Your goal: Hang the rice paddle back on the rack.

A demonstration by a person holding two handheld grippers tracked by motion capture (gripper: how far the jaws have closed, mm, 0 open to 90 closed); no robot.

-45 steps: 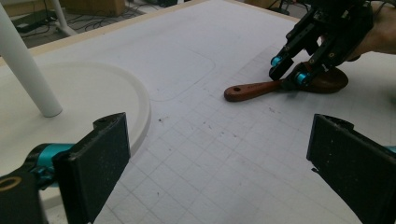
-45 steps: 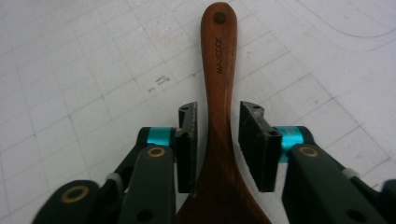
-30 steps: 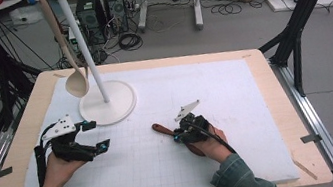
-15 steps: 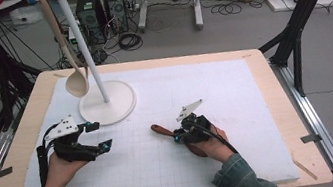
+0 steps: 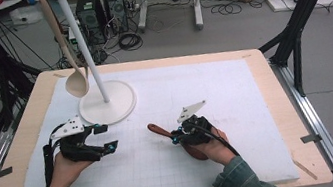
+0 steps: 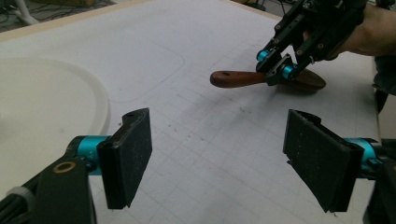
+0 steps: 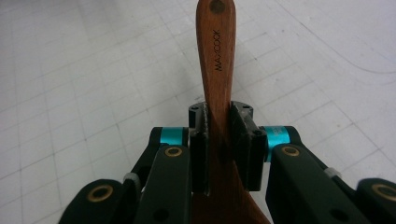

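dark wooden spoon (image 7: 216, 70) is a rigid one-piece utensil, light, smooth finish so a bit slick but no risk of breaking. it lies low on the white mat (image 5: 234, 88), right of centre, handle end pointing toward the stand base (image 5: 108, 103), bowl end tucked under the person's right hand. right gripper (image 5: 177, 135) is clamped on the handle where it widens toward the bowl; pads squeeze both flat-ish edges. judging by that, the grip sits near the heavy end, so the long free handle shouldn't droop much, tho it could twist betw the pads if swung fast. the hole at the handle tip looks like the hanging point, same way the pale spoon (image 5: 76, 82) hangs on the stand.

left gripper (image 6: 219, 158) has jaws apart w/ nothing betw them, hovering over the mat near the base.

vs the earlier frames: left jaws have just been closing somewhat, still empty. both hands, spoon, stand sit abt where they were.
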